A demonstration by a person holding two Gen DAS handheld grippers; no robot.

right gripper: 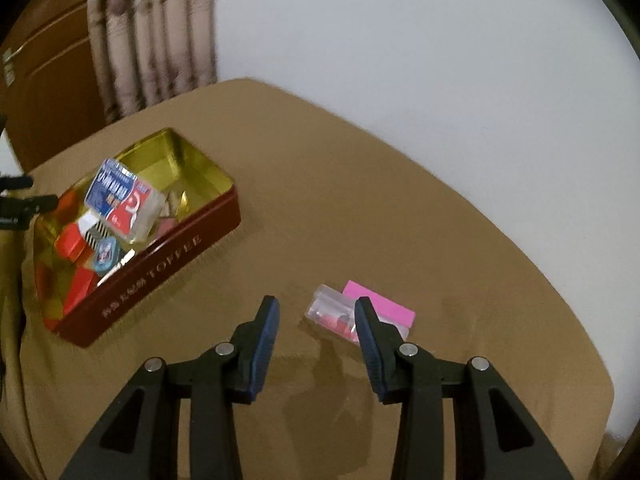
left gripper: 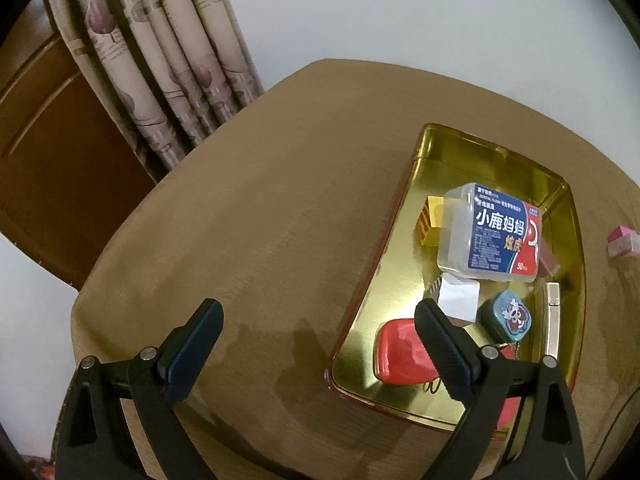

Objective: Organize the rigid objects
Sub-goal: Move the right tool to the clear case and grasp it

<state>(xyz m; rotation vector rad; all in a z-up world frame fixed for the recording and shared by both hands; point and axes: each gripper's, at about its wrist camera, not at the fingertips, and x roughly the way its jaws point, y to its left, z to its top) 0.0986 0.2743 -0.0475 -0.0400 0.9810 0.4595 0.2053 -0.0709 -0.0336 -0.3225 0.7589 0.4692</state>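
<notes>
- Tin [left gripper: 430, 148], left wrist view: a rectangular metal box, gold and mirror-bright inside, red outside, lying open on the counter [left gripper: 260, 220], whose brown top has a fine brushed grain.
- Contents, same view: a clear plastic floss box [left gripper: 490, 232] with a blue and red label lies on top of a yellow carton [left gripper: 430, 220]; nearer the camera lie a white card [left gripper: 458, 300], a small teal tin [left gripper: 508, 316], a glossy red case [left gripper: 400, 352] with rounded corners, and a pale metal bar [left gripper: 554, 320] along the right wall.
- Left claw [left gripper: 320, 344], same view: open and empty, one finger over bare counter, the other over the red case; whether it touches the case cannot be told.
- Pink box [left gripper: 624, 242], same view: at the right edge, outside the tin, well apart from it.
- Right wrist view: the tin [right gripper: 160, 256] shows its dark red wall with gold lettering; this side of the picture is blurred, so small items are hard to tell.
- Vial [right gripper: 332, 308] and pink box [right gripper: 380, 302], same view: a clear, rounded plastic vial with red contents lies touching the flat pink box, both still on the counter.
- Right claw [right gripper: 316, 322]: open, nothing held, with the vial just beyond its right finger.
- Risk, as a judgement: the vial is smooth and round, so an off-centre pinch could squirt it out or roll it; closing across both items might drag the pink box along.
- Risk, as a judgement: the tin is crowded, and the floss box rests on other items, so a drop there could tip it.
</notes>
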